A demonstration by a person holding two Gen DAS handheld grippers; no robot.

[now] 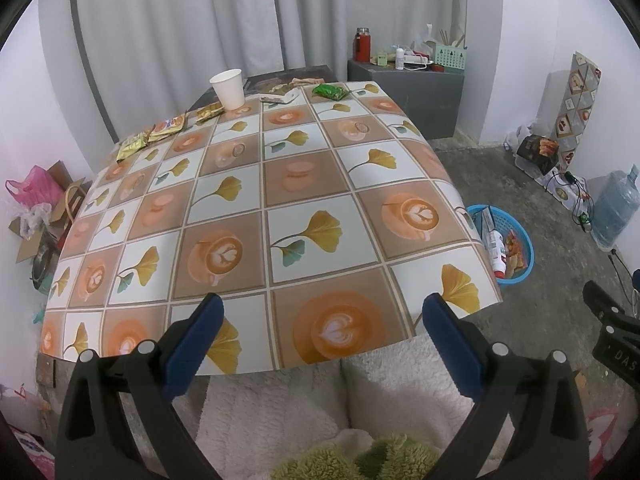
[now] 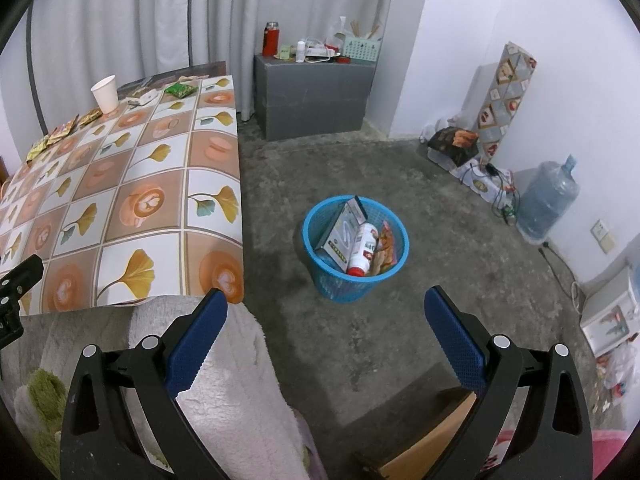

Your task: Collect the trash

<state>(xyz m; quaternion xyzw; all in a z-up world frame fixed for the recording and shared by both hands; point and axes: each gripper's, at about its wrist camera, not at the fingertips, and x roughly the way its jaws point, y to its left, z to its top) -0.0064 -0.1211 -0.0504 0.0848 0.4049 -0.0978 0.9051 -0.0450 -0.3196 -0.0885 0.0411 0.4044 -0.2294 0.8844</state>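
Along the table's (image 1: 280,184) far edge lie a white paper cup (image 1: 228,89), a green wrapper (image 1: 330,91), a flat white packet (image 1: 280,98) and several yellow and orange snack wrappers (image 1: 160,134). My left gripper (image 1: 323,308) hangs open and empty over the table's near edge. My right gripper (image 2: 326,304) is open and empty above the floor, just in front of a blue basket (image 2: 355,242) holding a box, a white bottle and a snack bag. The cup (image 2: 105,94) and green wrapper (image 2: 180,89) also show in the right wrist view.
The basket (image 1: 520,264) stands on the concrete floor right of the table. A grey cabinet (image 2: 312,92) with clutter is at the back. A water jug (image 2: 548,200), boxes and cables line the right wall. A fleecy white cover (image 2: 224,380) lies below the grippers. Cardboard and bags (image 1: 36,208) sit left.
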